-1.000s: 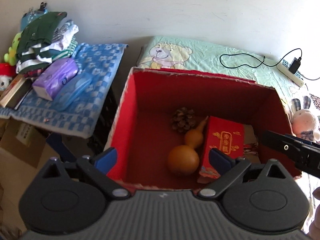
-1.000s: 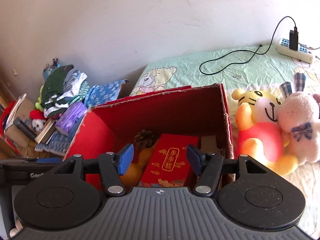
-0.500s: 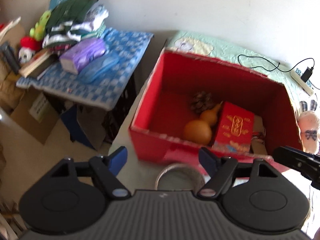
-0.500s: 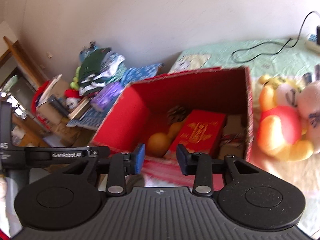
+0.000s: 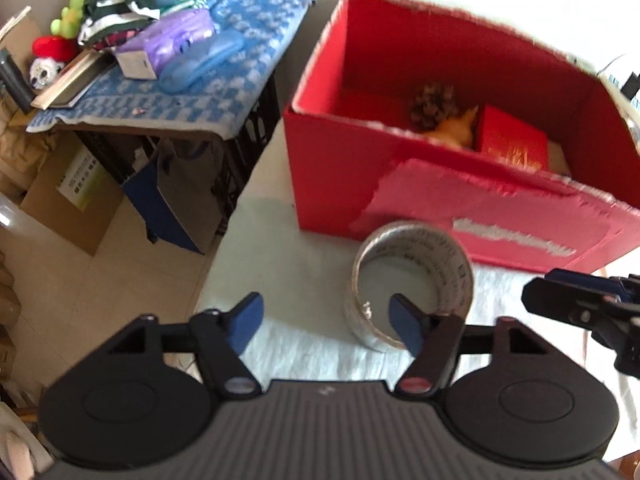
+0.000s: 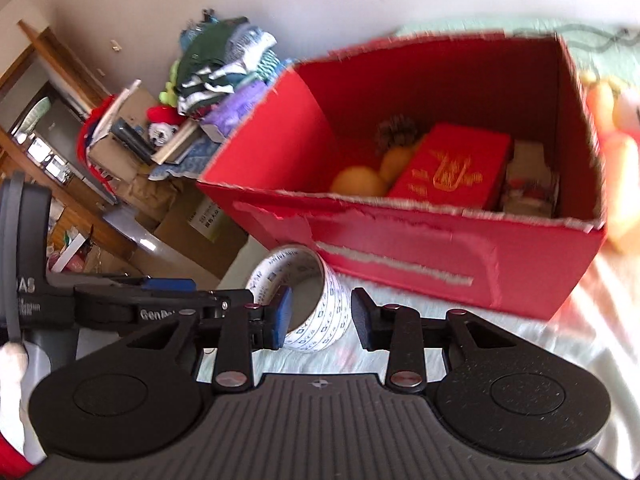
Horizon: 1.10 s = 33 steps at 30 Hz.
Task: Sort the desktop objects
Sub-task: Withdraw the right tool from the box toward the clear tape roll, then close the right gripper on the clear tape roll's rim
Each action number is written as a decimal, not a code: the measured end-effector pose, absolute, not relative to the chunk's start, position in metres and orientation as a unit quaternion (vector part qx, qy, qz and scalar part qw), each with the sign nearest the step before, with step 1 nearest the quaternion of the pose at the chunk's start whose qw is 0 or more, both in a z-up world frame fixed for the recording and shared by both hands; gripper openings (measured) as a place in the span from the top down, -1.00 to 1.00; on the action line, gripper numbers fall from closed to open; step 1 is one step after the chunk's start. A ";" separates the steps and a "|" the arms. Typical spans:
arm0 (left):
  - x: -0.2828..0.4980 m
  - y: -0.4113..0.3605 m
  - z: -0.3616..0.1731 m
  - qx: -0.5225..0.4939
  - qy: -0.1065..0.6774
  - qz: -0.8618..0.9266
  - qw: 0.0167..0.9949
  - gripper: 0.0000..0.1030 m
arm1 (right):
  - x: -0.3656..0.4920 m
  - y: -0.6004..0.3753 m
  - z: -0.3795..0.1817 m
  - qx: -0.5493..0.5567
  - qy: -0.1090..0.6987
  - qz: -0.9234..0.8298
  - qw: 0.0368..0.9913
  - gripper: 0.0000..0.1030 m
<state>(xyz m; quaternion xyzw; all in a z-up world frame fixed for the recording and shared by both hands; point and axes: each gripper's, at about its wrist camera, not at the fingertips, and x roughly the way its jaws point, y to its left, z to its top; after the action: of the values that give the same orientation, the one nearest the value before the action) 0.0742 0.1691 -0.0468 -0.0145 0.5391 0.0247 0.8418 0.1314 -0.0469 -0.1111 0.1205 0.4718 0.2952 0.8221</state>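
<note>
A roll of clear tape point(image 5: 412, 280) stands on the pale cloth in front of a red cardboard box point(image 5: 360, 184); it also shows in the right wrist view point(image 6: 308, 300). The box point(image 6: 440, 248) holds a pine cone point(image 5: 434, 100), an orange gourd point(image 6: 358, 180) and a red packet point(image 6: 452, 168). My left gripper point(image 5: 326, 320) is open and empty, its right finger in front of the roll. My right gripper point(image 6: 322, 318) is open and empty, just in front of the roll.
A side table with a blue checked cloth point(image 5: 192, 92) holds folded clothes, a purple tissue pack and a blue case. Cardboard boxes point(image 5: 72, 196) sit on the floor at left. Plush toys point(image 6: 616, 128) lie right of the red box.
Both grippers have pulled back and dropped from above the box to the cloth in front of it. The tape roll has come into view. The right gripper's jaws are narrower than a second ago.
</note>
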 end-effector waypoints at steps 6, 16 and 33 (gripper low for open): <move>0.087 0.170 -0.063 -0.004 0.556 0.012 0.831 -0.11 | 0.135 -0.032 -0.121 0.121 0.485 0.284 0.818 0.28; 0.105 0.165 -0.078 0.016 0.574 -0.036 0.818 0.39 | 0.147 -0.015 -0.141 0.123 0.517 0.249 0.810 0.35; 0.087 0.110 -0.072 0.060 0.584 -0.087 0.805 0.75 | 0.128 -0.055 -0.133 0.128 0.548 0.228 0.795 0.61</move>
<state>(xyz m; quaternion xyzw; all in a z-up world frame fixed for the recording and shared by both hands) 0.0866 0.1101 -0.0723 0.0600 0.5839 -0.0874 0.8049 0.1285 -0.0551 -0.1329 0.1275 0.5476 0.2285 0.7948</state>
